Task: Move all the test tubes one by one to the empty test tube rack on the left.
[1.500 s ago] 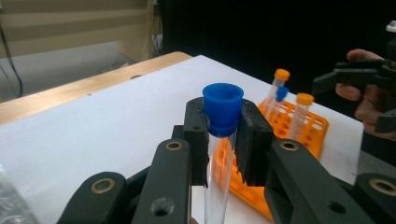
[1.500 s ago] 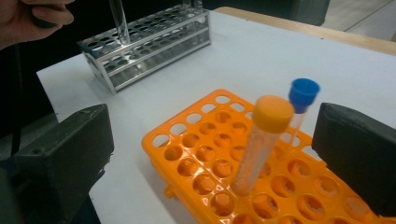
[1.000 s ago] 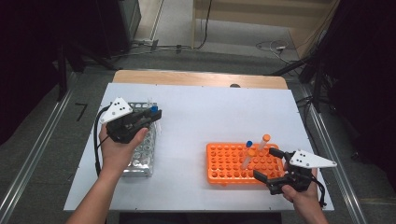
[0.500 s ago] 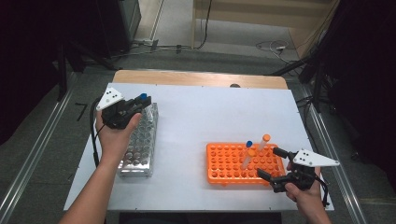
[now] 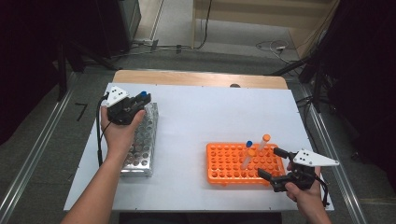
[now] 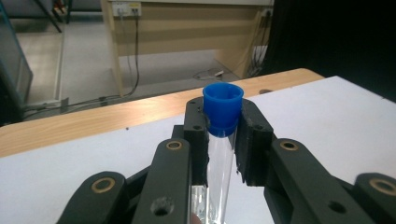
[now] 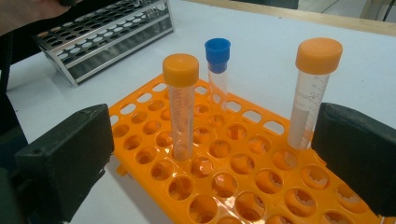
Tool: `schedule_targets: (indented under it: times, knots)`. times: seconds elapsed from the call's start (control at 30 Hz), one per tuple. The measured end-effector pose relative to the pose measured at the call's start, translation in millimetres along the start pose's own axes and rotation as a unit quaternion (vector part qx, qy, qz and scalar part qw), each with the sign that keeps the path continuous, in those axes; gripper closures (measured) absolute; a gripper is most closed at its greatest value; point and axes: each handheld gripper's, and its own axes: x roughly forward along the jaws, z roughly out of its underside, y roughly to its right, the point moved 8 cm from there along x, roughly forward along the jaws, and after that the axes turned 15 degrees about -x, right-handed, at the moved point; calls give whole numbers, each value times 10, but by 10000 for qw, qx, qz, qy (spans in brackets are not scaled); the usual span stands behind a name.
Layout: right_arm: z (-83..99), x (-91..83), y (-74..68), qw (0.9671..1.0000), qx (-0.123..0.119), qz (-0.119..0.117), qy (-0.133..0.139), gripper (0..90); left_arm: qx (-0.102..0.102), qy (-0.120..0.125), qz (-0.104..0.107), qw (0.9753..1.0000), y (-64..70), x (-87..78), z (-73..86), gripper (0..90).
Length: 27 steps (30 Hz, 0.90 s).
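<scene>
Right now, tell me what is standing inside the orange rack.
Three capped tubes stand in the orange rack: a blue-capped tube and two orange-capped tubes. The other holes look empty. The tubes' bottoms are hidden inside the rack.

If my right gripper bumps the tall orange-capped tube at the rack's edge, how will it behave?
The orange-capped tube stands far above the orange rack, so it would probably rock or lean, not fall out. It looks like clear, light plastic, likely smooth and slippery. The right gripper is open around the rack.
</scene>
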Motion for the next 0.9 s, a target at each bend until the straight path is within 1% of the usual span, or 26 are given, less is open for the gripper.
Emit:
schedule_targets:
  times: [0.17,0.23,0.33,0.43,0.5,0.67,0.77,0.9]
  knots:
    - [2,0,3,10000,-5,6,-1,0,45,-35,-110,9999,-27,33,45,768]
    - [5,4,3,10000,-7,12,-6,0,21,-34,-133,9999,-31,37,62,768]
    - [9,8,0,10000,-5,6,-19,0,-16,-83,-163,9998,-50,46,103,768]
    - [12,12,0,10000,-13,9,-28,0,-22,-196,-224,9996,-65,52,153,767]
    - [14,12,1,10000,9,17,-26,0,5,-259,-264,9993,-64,61,180,767]
    - [18,16,1,10000,16,25,-34,0,183,-435,-396,9981,-48,64,226,765]
    - [21,18,1,10000,9,31,-46,0,177,-523,-472,9974,-51,65,251,763]
    - [23,19,2,10000,-8,35,-59,0,252,-659,-574,9959,-47,73,291,759]
